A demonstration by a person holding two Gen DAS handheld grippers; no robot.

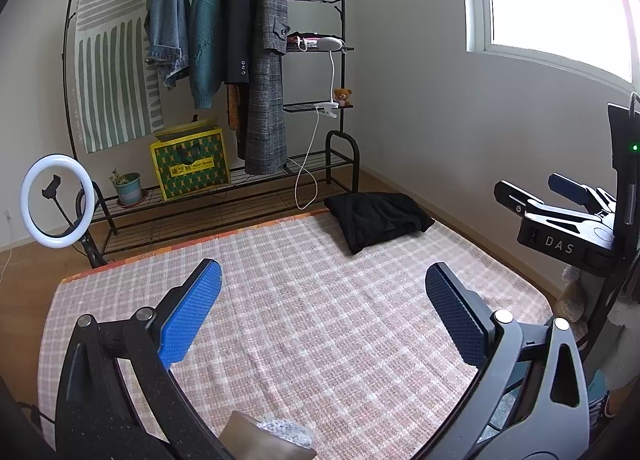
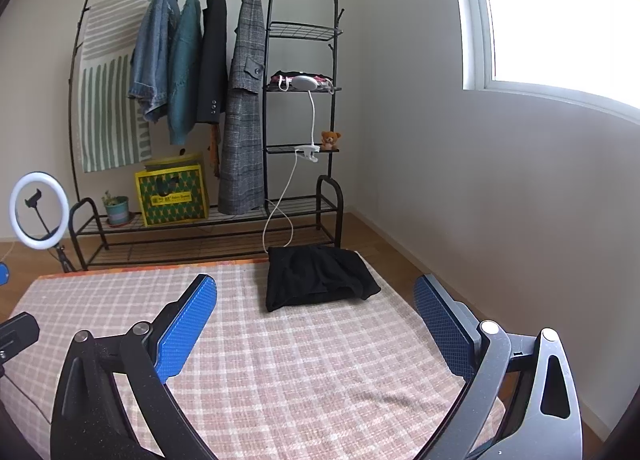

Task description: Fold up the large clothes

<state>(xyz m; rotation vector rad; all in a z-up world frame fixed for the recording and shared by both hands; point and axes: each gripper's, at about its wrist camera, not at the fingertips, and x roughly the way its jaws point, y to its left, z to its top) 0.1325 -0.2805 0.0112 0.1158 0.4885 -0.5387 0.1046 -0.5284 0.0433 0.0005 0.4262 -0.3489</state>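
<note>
Item: black garment, folded, at far right corner of checked mat. I judge that fold done. Left hand-held gripper and right hand-held gripper: fingers apart, empty. Next: fetch another piece, perhaps from rack. Only my left view shows the other gripper.

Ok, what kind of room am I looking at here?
Most likely a bedroom or dressing corner at home: a black clothes rack hung with coats stands against the wall, a checked blanket covers the floor with a folded black garment on it, and a ring light stands nearby.
</note>
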